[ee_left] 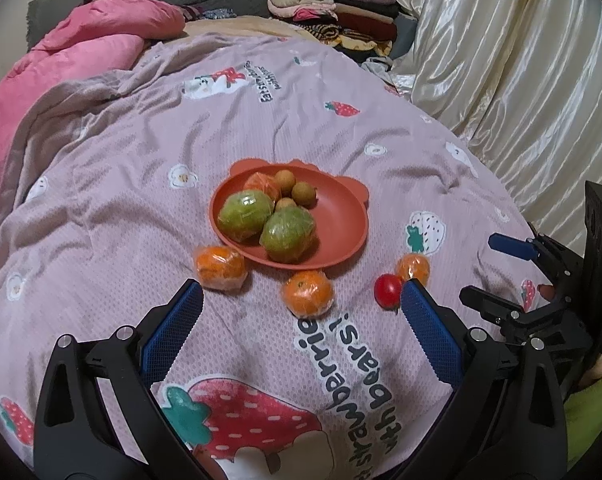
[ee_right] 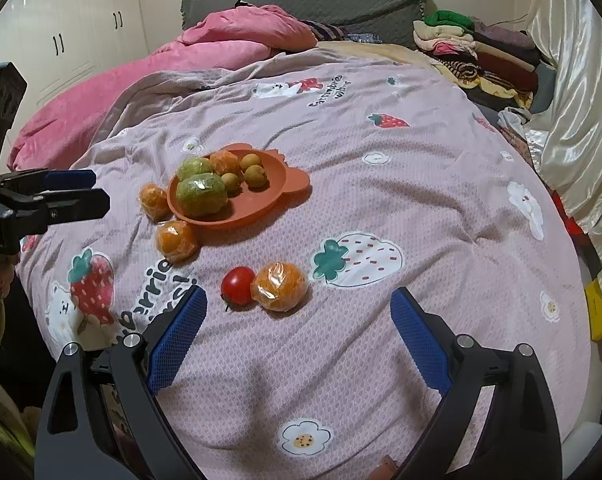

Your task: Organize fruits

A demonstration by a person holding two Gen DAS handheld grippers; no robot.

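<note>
Left gripper (ee_left: 301, 304) wide open, empty, above quilt (ee_left: 101, 200); right gripper (ee_right: 299, 312) likewise; tomato (ee_right: 237, 285) touching wrapped orange (ee_right: 281, 286), near side of plate (ee_right: 261, 204) holding fruit

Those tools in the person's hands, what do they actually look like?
Each tool is a black plastic frame with two long fingers, silver bolts at the joints, and a textured blue pad on the inside of each fingertip. The left tool and the right tool look identical. From the side, the right tool's body shows a small green light. No cables or sleeves are visible.
</note>
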